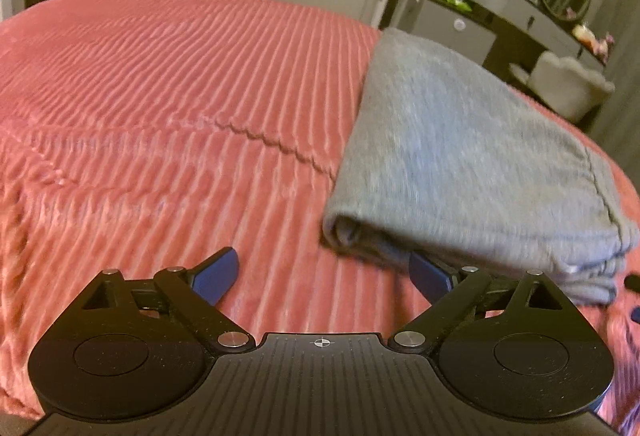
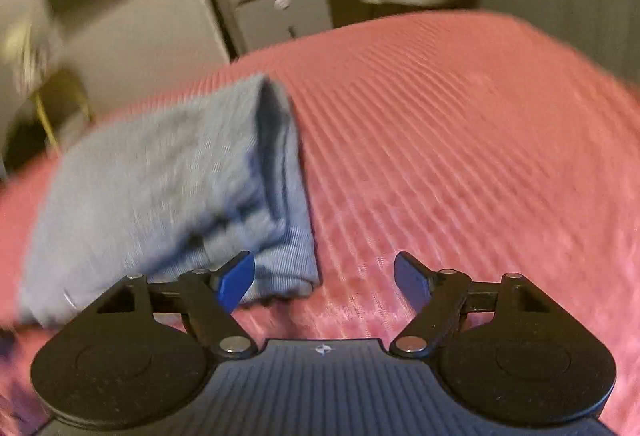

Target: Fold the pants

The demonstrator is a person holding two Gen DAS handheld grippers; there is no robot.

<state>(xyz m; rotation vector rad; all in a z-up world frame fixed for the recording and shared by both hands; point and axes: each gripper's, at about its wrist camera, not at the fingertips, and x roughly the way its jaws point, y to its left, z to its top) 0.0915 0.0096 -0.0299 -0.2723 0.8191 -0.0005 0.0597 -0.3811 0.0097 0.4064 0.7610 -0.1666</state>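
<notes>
folded grey pants [image 1: 472,155] on a ribbed pink bedspread [image 1: 160,95]
bare bedspread all around; left gripper [image 1: 324,272] and right gripper [image 2: 324,276] gape empty beside the pants' near edge.

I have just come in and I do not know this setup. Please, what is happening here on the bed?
A person is folding pants with a gripper in each hand. The grey pants lie as a folded bundle on the pink ribbed bedspread. The left gripper and the right gripper are both open and hold nothing. Each one is beside a near corner of the bundle. The fold looks finished or nearly so.
</notes>
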